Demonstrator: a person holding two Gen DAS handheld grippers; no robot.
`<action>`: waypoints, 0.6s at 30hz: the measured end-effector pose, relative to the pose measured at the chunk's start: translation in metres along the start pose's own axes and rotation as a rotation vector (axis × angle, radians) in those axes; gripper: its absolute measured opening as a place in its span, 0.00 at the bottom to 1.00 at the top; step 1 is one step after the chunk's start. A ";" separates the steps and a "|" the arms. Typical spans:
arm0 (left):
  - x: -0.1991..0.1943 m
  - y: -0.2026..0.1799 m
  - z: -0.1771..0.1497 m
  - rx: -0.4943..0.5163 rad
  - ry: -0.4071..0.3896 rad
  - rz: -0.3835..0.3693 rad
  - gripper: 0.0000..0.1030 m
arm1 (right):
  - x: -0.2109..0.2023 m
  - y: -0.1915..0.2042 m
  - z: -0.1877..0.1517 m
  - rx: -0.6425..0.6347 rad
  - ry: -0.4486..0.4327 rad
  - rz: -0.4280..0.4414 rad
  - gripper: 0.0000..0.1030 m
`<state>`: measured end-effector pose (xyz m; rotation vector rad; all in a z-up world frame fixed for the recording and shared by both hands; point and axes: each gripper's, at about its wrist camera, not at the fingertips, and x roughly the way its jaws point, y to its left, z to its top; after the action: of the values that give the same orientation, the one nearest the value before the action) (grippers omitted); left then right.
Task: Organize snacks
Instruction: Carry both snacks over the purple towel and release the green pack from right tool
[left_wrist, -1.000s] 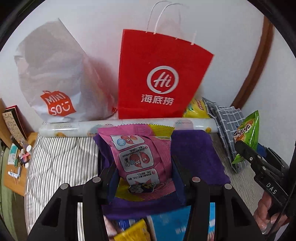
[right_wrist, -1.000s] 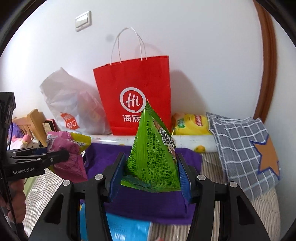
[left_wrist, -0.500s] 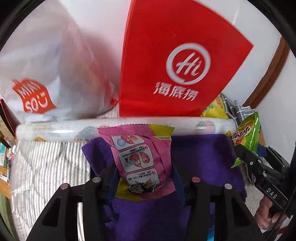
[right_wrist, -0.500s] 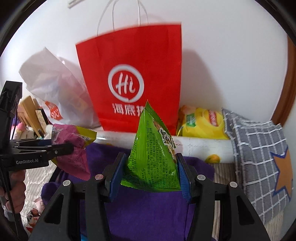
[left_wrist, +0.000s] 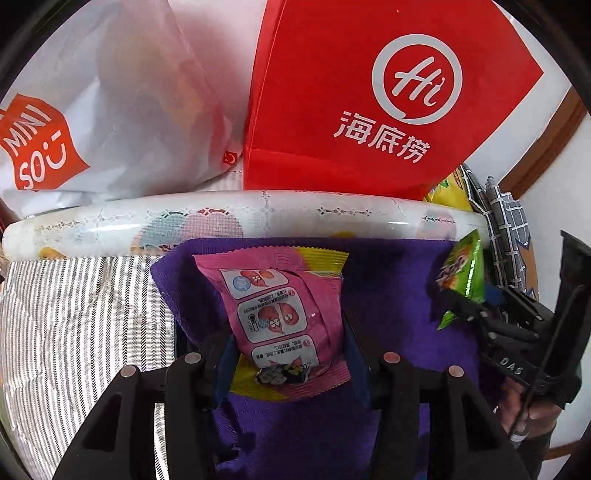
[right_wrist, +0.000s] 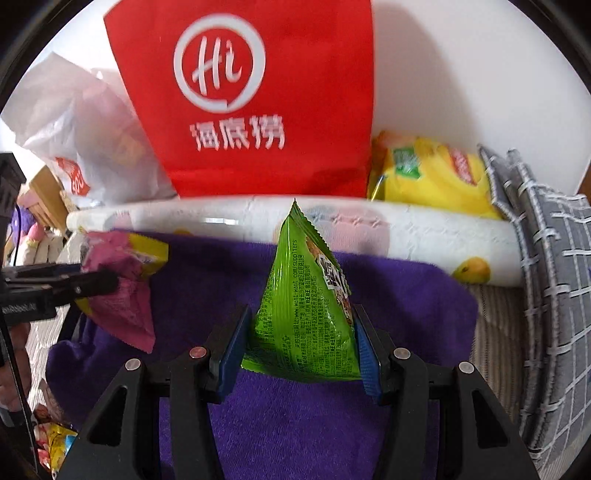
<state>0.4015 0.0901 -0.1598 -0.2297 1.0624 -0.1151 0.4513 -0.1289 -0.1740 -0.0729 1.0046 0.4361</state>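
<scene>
Both wrist views look steeply down, close over the purple towel (left_wrist: 399, 280) (right_wrist: 406, 295), facing the red bag (left_wrist: 369, 92) (right_wrist: 258, 92) behind it, which both share.

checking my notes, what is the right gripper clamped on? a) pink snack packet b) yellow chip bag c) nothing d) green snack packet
d: the right gripper has both blue pads pressed against the green snack packet, held above the purple towel.

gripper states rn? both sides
Left gripper: closed on the pink snack packet.
Right gripper: closed on the green snack packet.
</scene>
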 end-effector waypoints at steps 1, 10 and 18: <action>0.000 0.000 0.000 0.001 0.001 -0.004 0.48 | 0.001 0.000 -0.001 -0.005 0.004 0.000 0.52; 0.001 -0.001 0.004 -0.004 0.019 -0.037 0.48 | -0.009 0.000 0.001 -0.019 0.020 -0.041 0.58; -0.011 -0.018 0.004 0.047 -0.004 -0.002 0.68 | -0.069 0.009 -0.015 -0.006 -0.071 -0.120 0.80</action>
<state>0.4005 0.0758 -0.1443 -0.1884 1.0540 -0.1416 0.4042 -0.1470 -0.1244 -0.1214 0.9240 0.3301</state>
